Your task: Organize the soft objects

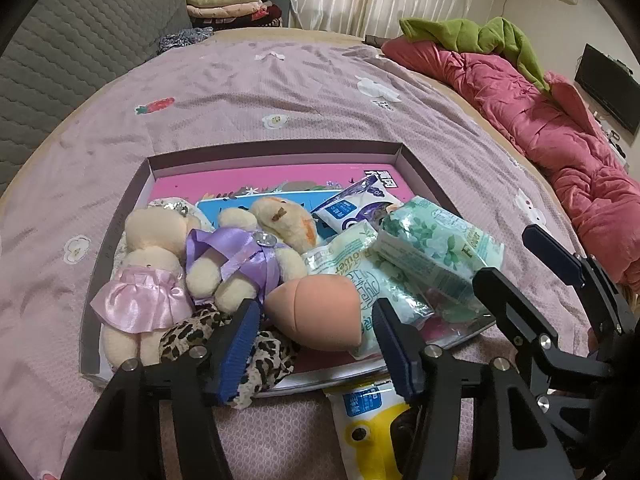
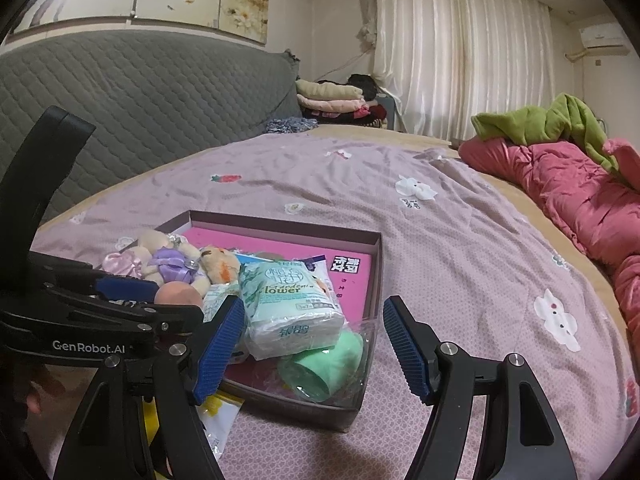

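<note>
Both tools tip downward over the near edge of a shallow box [image 1: 276, 151] lying on the lilac bedspread [image 1: 280, 92]. The left gripper [image 1: 316, 344] hangs released, its blue pads spread either side of a peach egg-shaped sponge [image 1: 316, 312] — neither pad presses on it. The sponge lies in the box at about 6 o'clock, against a leopard-print piece [image 1: 264, 360] whose shape the left finger half hides. At 9 o'clock lie two cream plush bears, one in a pink skirt [image 1: 140, 280], one in a purple ribbon [image 1: 240, 256]; green tissue packs [image 1: 436, 248] pile at 3 o'clock.

The right gripper [image 2: 314, 344] also stands released, jaws wide, nothing between them but the box's near corner, where a green roll in clear wrap [image 2: 320, 364] sits. A yellow-and-white packet [image 1: 372, 420] lies outside the box, cut off by the fingers — its print is unreadable.
</note>
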